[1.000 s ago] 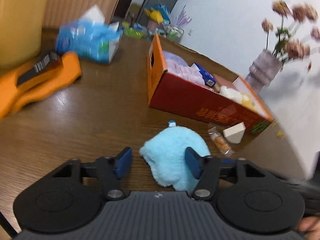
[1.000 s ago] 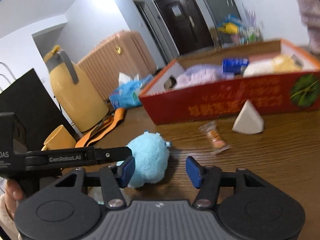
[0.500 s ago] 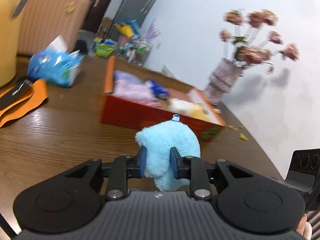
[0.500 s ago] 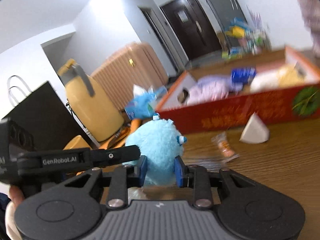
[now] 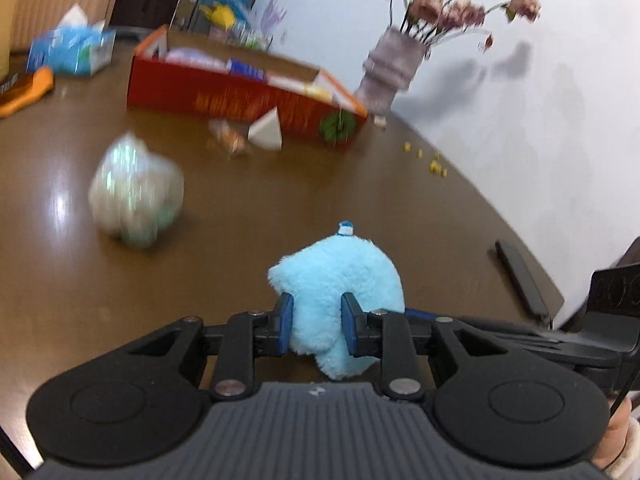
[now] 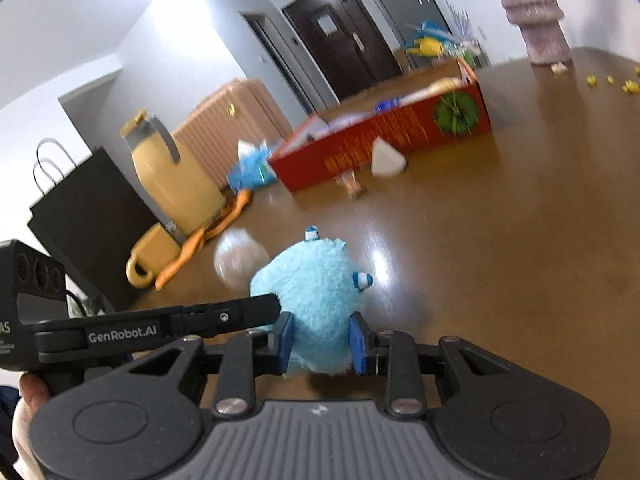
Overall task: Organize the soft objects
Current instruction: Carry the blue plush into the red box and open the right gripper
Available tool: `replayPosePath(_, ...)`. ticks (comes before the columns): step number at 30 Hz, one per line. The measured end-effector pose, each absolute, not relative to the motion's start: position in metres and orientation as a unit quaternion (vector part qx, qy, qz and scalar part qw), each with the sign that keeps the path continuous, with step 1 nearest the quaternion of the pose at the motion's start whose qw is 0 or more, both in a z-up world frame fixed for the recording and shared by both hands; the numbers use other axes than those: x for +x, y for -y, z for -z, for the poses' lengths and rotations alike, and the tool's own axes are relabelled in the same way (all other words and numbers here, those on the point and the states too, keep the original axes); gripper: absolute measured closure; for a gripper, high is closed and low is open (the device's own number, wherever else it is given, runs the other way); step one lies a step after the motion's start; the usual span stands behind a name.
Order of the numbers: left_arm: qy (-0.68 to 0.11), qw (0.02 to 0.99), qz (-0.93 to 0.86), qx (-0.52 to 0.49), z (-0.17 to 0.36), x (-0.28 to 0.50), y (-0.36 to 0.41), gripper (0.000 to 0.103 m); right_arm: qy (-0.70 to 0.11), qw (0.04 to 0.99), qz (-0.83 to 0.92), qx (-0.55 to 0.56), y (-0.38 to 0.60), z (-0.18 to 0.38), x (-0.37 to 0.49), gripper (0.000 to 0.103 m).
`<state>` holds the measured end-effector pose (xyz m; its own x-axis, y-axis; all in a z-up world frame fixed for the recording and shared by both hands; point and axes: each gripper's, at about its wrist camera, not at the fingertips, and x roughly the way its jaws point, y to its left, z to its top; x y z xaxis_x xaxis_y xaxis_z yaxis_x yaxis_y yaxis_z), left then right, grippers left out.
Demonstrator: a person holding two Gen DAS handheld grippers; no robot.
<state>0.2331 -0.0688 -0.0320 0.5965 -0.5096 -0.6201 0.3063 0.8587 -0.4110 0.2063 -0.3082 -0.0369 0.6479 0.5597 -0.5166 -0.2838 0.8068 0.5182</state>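
A fluffy light-blue plush toy (image 5: 340, 276) is held between both grippers above the brown table (image 5: 280, 208). My left gripper (image 5: 316, 328) is shut on its lower part, blue pads pressed into the fur. My right gripper (image 6: 322, 342) is shut on the same plush toy (image 6: 308, 280) from another side. In the right wrist view the left gripper's black finger (image 6: 240, 314) reaches the toy from the left. A red open box (image 5: 224, 92) with soft items inside stands far back on the table. A white wrapped soft bundle (image 5: 136, 196) lies to the left.
A white wedge (image 5: 266, 134) and a snack wrapper (image 5: 230, 140) lie before the box. A blue tissue pack (image 5: 68, 50), a flower vase (image 5: 394, 68), a yellow jug (image 6: 172, 176), a mug (image 6: 150, 256) and a black bag (image 6: 88, 216) ring the table. A slim black object (image 5: 520, 280) lies near the right edge.
Both grippers shut on the blue plush toy, lifted it off the table and carried it back from the red box. The white bundle came into view.
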Motion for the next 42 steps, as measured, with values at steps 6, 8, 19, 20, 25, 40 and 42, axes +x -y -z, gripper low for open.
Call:
replayPosePath(6, -0.386, 0.887, 0.22, -0.127, 0.038, 0.227, 0.063, 0.069, -0.332, 0.898, -0.235, 0.171, 0.31, 0.045, 0.191, 0.064)
replayPosePath(8, -0.381, 0.887, 0.222, -0.138, 0.037, 0.228, 0.06, 0.062, -0.326, 0.901, -0.231, 0.167, 0.314, 0.045, 0.19, 0.061)
replayPosePath(19, -0.389, 0.873, 0.238, -0.174, 0.047, 0.251, 0.058, 0.075, -0.32, 0.897, -0.226, 0.204, 0.313, 0.054, 0.201, 0.076)
replayPosePath(20, -0.387, 0.873, 0.239, -0.175, 0.046, 0.253, 0.058, 0.075, -0.319, 0.897, -0.226, 0.208, 0.314, 0.053, 0.203, 0.077)
replayPosePath(25, -0.359, 0.881, 0.252, -0.176, 0.016, 0.287, 0.061, 0.076, -0.298, 0.899, -0.227, 0.226, 0.32, 0.038, 0.224, 0.077)
replayPosePath(40, -0.394, 0.885, 0.174, -0.179, -0.025, 0.584, 0.075, 0.077, -0.335, 0.906, -0.195, 0.171, 0.304, -0.038, 0.539, 0.079)
replayPosePath(42, -0.421, 0.877, 0.164, -0.164, -0.008, 0.607, 0.082, 0.077, -0.358, 0.903, -0.177, 0.156, 0.296, -0.025, 0.574, 0.083)
